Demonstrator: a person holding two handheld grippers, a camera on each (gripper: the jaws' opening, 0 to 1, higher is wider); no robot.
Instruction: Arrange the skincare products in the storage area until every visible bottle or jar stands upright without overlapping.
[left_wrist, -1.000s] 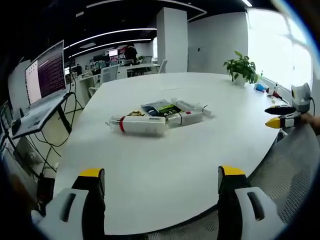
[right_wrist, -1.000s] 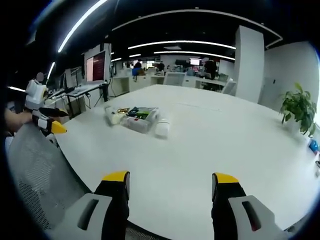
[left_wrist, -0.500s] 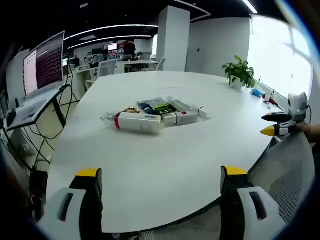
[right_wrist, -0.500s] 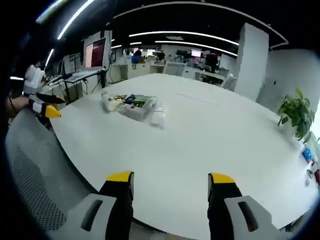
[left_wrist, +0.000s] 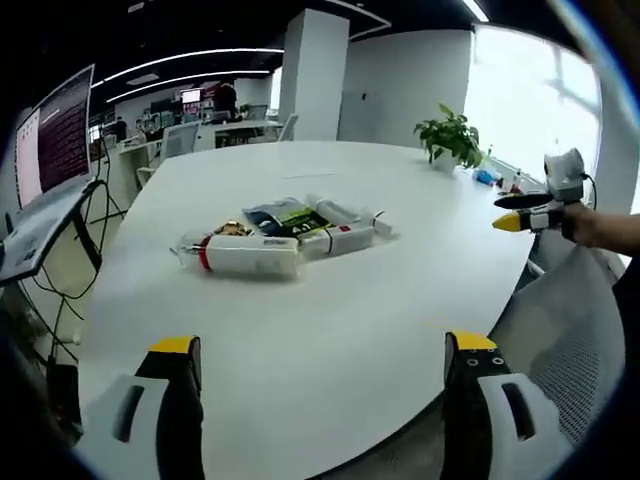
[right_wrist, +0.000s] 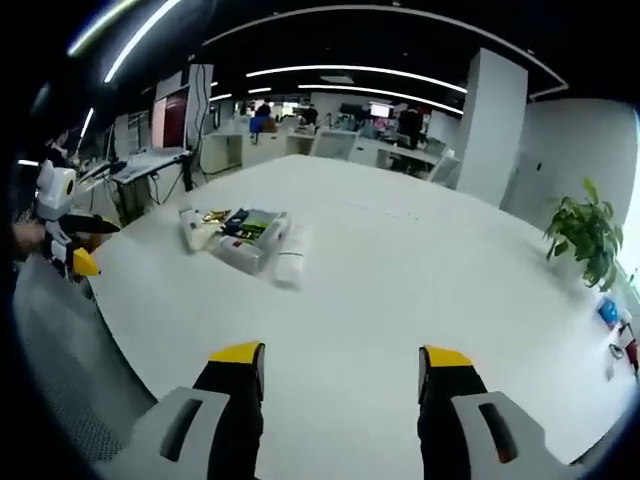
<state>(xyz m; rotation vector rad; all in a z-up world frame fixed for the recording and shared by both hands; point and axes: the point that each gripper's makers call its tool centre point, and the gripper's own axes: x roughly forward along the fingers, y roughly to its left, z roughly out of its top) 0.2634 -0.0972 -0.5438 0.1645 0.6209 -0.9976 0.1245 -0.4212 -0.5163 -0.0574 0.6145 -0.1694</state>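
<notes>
1. Skincare products (left_wrist: 283, 235): one cluster lying on the white table (left_wrist: 330, 330), none upright. In the left gripper view the nearest piece is a white bottle (left_wrist: 245, 256) on its side with a red band near its cap end. Behind it lie a dark packet with green print (left_wrist: 290, 217) and a white tube (left_wrist: 335, 239), touching or overlapping one another. In the right gripper view the same cluster (right_wrist: 240, 234) sits left of centre, with a white container (right_wrist: 290, 267) on its side at the cluster's right end.
2. Left gripper (left_wrist: 318, 350): jaws spread wide, nothing between the yellow tips, well short of the cluster. It also shows at the left edge of the right gripper view (right_wrist: 82, 246), held in a hand.
3. Right gripper (right_wrist: 340, 360): jaws parted, nothing between them, well apart from the products. It also shows at the right of the left gripper view (left_wrist: 520, 212), held in a hand over the table's edge.
4. Change from the earlier frames: the cluster keeps its arrangement. In the left gripper view it sits further left and a little lower, which reads as camera movement. The right gripper has risen in that view, from beside the chair to above the table's rim.
5. Surroundings: a potted plant (left_wrist: 447, 138) at the table's far side, a mesh chair back (left_wrist: 580, 330) at the near right, and a monitor (left_wrist: 55, 135) on a stand to the left.
</notes>
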